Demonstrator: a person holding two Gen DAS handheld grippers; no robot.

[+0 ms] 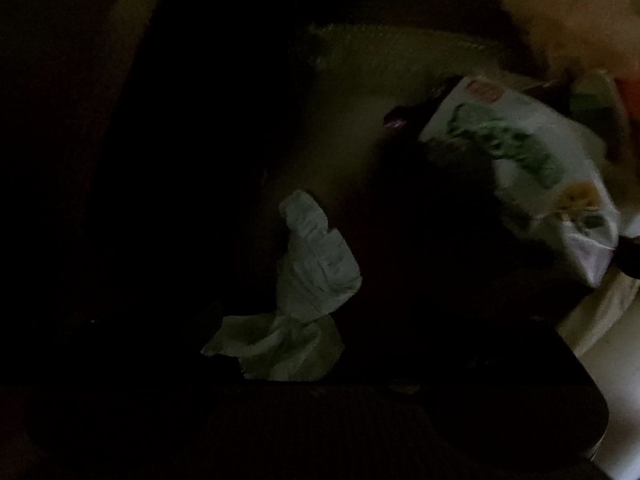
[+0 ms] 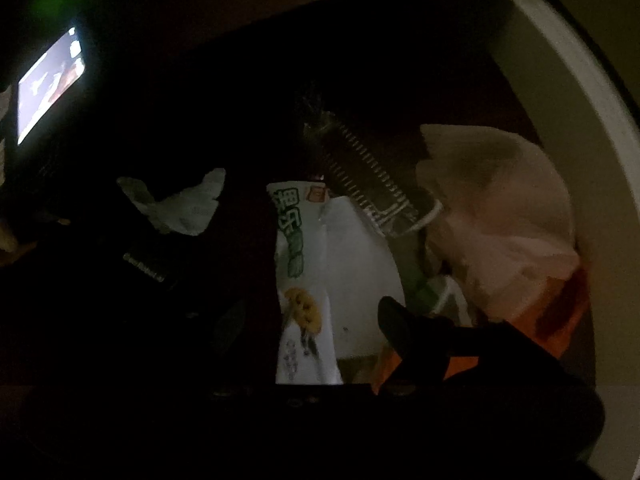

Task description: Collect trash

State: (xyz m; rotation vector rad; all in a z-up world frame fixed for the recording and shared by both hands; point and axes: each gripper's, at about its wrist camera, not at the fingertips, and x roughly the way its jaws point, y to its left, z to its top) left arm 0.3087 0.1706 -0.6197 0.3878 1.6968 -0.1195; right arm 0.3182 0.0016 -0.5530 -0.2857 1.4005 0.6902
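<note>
The views are very dark. A crumpled white tissue sits at my left gripper, whose black fingers barely show. In the right wrist view that same tissue sticks out of the left gripper's tip. A white and green snack packet stands upright in my right gripper, with one dark fingertip pressed against its right side. The packet also hangs at the right in the left wrist view. Both grippers hover over the trash.
A pale pink plastic bag fills the right side, inside a curved white rim. A dark wrapper with a striped edge and something orange lie beside it. A lit screen glows at the upper left.
</note>
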